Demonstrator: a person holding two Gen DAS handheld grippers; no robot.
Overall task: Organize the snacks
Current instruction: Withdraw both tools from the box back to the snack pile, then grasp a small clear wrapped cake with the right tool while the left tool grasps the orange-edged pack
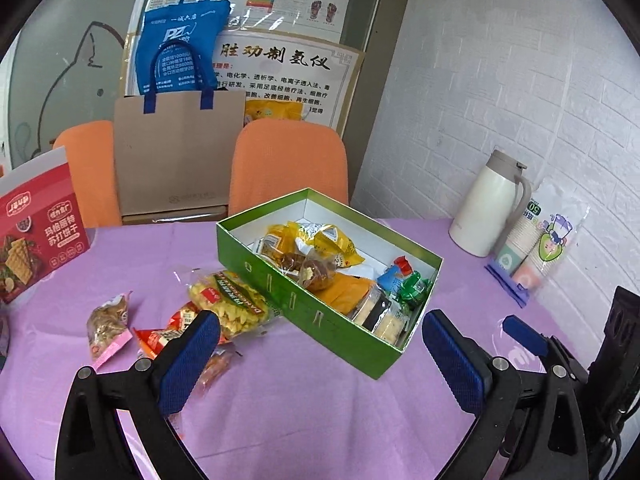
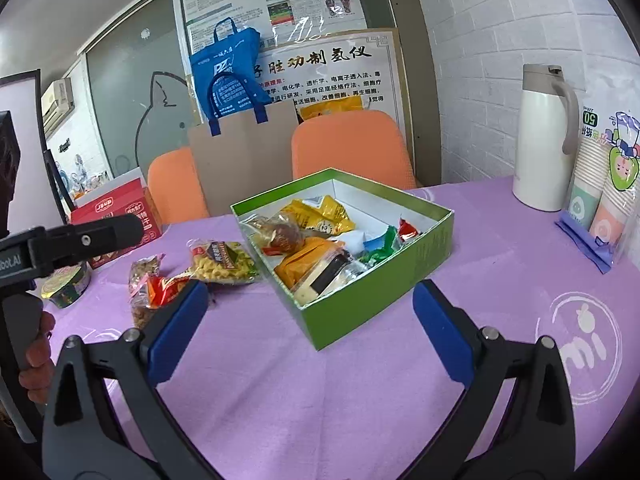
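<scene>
While snacks wait loose | left gripper (image 1: 320,354), right gripper (image 2: 310,322): jaws apart, empty | green box (image 2: 360,300) mid-frame, open for filling | yellow packet (image 1: 228,304) left of it, within reach

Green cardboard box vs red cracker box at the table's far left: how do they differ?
1. The green cardboard box lies flat and lidless; the red cracker box stands upright and looks closed.
2. The green cardboard box holds loose wrapped snacks in plain sight; the red cracker box shows nothing of its contents.
3. The green one's sides are nearly plain; the red one carries printed cracker pictures and text.

Both are cardboard and sit on the purple tablecloth.
</scene>
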